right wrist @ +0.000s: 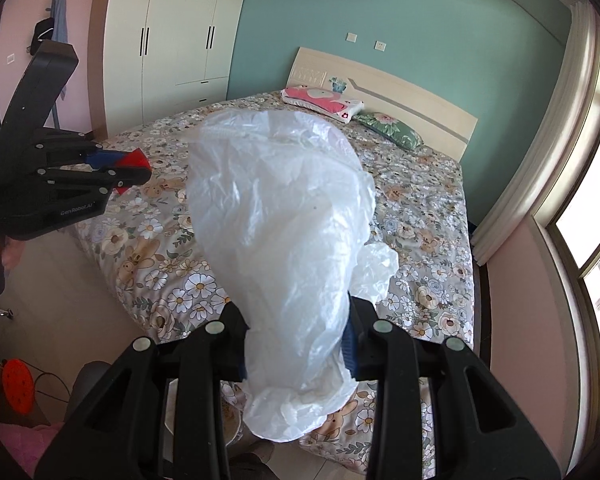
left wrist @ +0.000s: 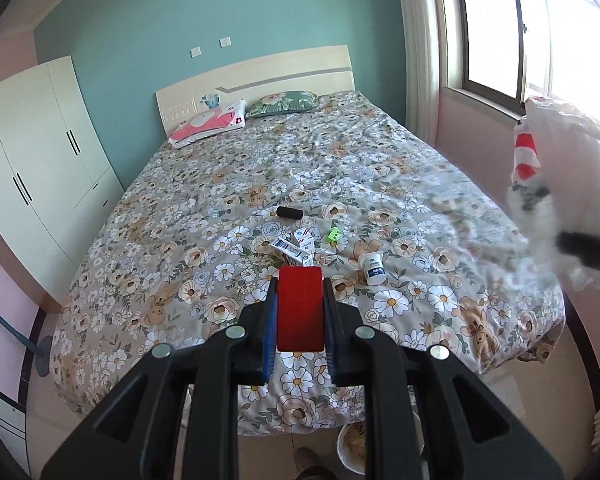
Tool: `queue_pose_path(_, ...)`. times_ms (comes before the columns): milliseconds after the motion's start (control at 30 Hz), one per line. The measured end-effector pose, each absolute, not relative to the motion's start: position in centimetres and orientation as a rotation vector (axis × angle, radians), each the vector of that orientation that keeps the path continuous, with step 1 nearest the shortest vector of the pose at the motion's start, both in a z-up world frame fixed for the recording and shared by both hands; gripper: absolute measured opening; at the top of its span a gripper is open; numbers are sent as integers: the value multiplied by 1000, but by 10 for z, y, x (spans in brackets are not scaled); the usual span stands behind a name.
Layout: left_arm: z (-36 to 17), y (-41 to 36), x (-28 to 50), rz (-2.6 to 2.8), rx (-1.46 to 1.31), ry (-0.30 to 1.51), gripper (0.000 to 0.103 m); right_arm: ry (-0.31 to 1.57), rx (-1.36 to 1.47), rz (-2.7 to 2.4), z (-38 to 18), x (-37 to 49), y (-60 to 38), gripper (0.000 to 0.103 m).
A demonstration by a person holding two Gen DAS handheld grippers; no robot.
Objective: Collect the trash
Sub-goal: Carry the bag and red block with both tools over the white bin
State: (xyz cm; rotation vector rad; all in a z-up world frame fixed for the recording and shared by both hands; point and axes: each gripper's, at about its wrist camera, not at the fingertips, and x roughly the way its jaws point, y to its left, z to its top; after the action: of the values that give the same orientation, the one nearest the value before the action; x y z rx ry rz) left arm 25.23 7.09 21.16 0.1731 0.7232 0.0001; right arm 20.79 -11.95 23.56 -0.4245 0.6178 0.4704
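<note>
Left tongs (left wrist: 300,300) pinch red box (left wrist: 301,308), apparently.

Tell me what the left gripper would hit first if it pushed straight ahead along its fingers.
Most likely the white-and-blue printed carton lying on the floral bedspread, just beyond the red flat box held by the left gripper. Depth is uncertain in this fisheye view.

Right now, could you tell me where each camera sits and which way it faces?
Left wrist: on the left gripper, above the bed's foot, facing the headboard; its fingers clamp a red box.
Right wrist: on the right gripper, facing the headboard from the window side; its fingers clamp a white plastic bag.
Shared: bed, both pillows, wardrobe, each other's gripper.
</note>
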Motion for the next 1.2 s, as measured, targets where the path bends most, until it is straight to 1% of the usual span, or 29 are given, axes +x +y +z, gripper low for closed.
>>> queue_pose_path(333, 255, 64, 185, -10, 217, 648, 22, 568, -437, 482, 274, 142, -133, 35)
queue_pose_path(567, 261, 63, 148, 3, 258, 623, 22, 548, -424, 511, 281, 104, -146, 35)
queue_pose_path(733, 247, 68, 122, 15, 279, 599, 22, 557, -430, 525, 265, 86, -157, 35)
queue_pose_path(867, 228, 77, 104, 6, 266, 595, 22, 573, -436, 542, 242, 74, -165, 35)
queue_pose_path(1200, 136, 87, 92, -61, 228, 702, 22, 669, -404, 593, 155, 63, -169, 35)
